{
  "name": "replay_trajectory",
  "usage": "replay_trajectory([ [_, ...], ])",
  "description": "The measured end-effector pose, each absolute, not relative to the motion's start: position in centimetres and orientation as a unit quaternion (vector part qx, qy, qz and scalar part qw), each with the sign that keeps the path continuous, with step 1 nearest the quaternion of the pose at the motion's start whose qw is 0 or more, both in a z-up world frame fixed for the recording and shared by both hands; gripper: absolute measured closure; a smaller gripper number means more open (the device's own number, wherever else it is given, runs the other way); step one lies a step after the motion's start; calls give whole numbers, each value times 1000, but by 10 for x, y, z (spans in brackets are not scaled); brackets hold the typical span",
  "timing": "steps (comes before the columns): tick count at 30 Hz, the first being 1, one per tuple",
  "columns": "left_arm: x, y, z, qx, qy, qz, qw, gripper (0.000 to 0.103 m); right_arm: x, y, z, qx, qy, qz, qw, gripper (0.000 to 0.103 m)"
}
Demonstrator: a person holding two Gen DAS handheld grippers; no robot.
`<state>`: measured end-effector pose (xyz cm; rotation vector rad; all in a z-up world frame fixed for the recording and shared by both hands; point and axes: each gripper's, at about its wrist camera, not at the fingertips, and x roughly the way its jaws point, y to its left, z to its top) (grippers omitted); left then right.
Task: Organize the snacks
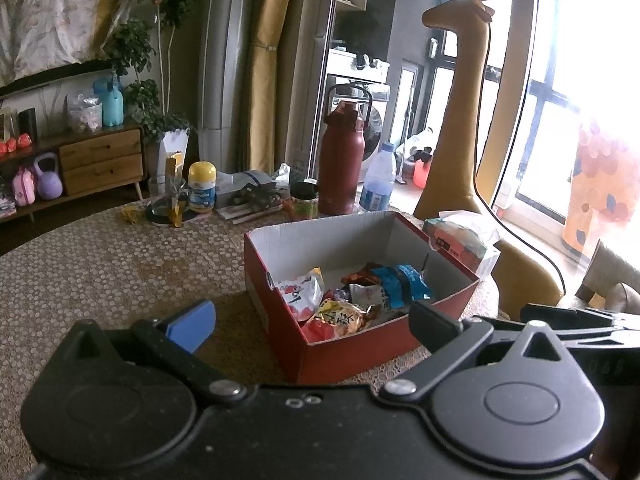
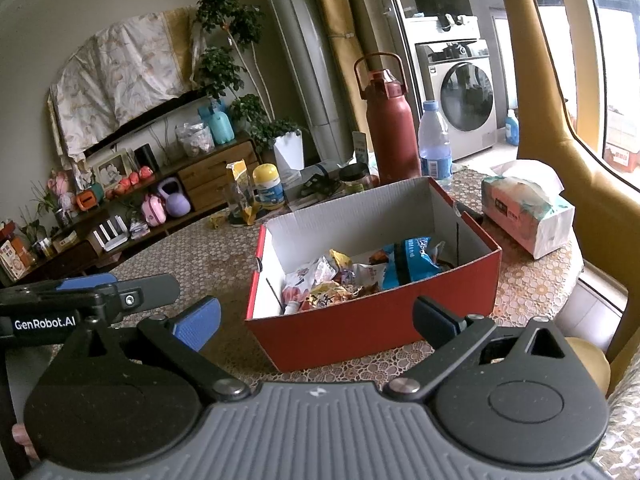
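Note:
A red cardboard box (image 1: 280, 304) (image 2: 372, 328) with a white inside stands on the patterned table. Several snack packets lie in its near end: a blue packet (image 1: 404, 280) (image 2: 412, 260), a yellow-orange one (image 1: 340, 318) (image 2: 324, 294) and a white-red one (image 1: 300, 290) (image 2: 304, 278). My left gripper (image 1: 312, 322) is open and empty, held just short of the box's near corner. My right gripper (image 2: 316, 322) is also open and empty, facing the box's near red wall. The left gripper's body (image 2: 80, 300) shows at the left edge of the right wrist view.
Behind the box stand a dark red flask (image 1: 340, 160) (image 2: 388, 128), a water bottle (image 1: 376, 180) (image 2: 434, 144), a yellow-lidded jar (image 1: 202, 186) (image 2: 268, 186) and a glass (image 1: 164, 196). A tissue pack (image 1: 460, 236) (image 2: 528, 208) lies right of the box. A mustard chair (image 1: 468, 152) stands beyond the table edge.

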<state>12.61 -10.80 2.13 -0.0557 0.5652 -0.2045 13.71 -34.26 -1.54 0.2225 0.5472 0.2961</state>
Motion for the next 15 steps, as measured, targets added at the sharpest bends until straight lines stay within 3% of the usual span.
replay_trajectory([
  [15, 125, -105, 23, -31, 275, -98, 956, 0, 135, -339, -18, 106, 271, 148, 945, 0],
])
